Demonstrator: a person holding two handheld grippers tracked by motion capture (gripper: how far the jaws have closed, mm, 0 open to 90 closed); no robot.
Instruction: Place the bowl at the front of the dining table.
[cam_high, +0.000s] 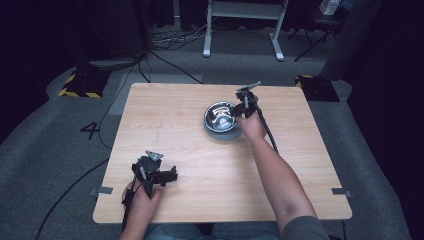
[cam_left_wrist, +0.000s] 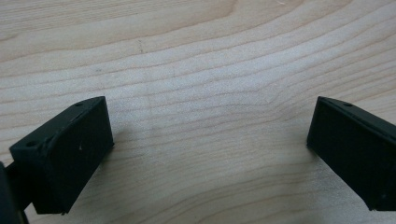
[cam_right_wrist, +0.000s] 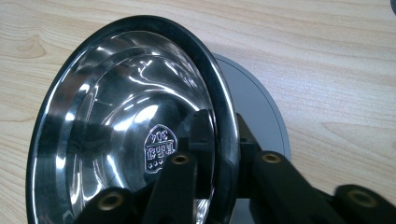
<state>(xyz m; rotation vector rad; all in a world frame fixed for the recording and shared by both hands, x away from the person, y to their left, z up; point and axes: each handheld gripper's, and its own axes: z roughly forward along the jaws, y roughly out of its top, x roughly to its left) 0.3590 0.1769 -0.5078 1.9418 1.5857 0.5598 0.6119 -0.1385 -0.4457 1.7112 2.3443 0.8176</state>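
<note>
A shiny steel bowl (cam_high: 219, 116) with a dark rim rests on a grey round base (cam_high: 226, 135) at the middle right of the wooden table (cam_high: 165, 115). My right gripper (cam_high: 239, 111) reaches down onto the bowl's right side. In the right gripper view one jaw is inside the bowl (cam_right_wrist: 116, 116) and the other outside, above the grey base (cam_right_wrist: 264, 109). The right gripper (cam_right_wrist: 225, 128) is shut on the rim with no gap showing. My left gripper (cam_high: 172, 176) rests near the front left of the table. The left gripper (cam_left_wrist: 210, 140) is open, with only bare wood (cam_left_wrist: 201, 60) between its jaws.
The right gripper's cable (cam_high: 270, 135) trails along the forearm toward the front edge. Beyond the table, on the carpet, stand a white desk frame (cam_high: 242, 30), loose cables (cam_high: 165, 42) and yellow-black striped bases (cam_high: 80, 85).
</note>
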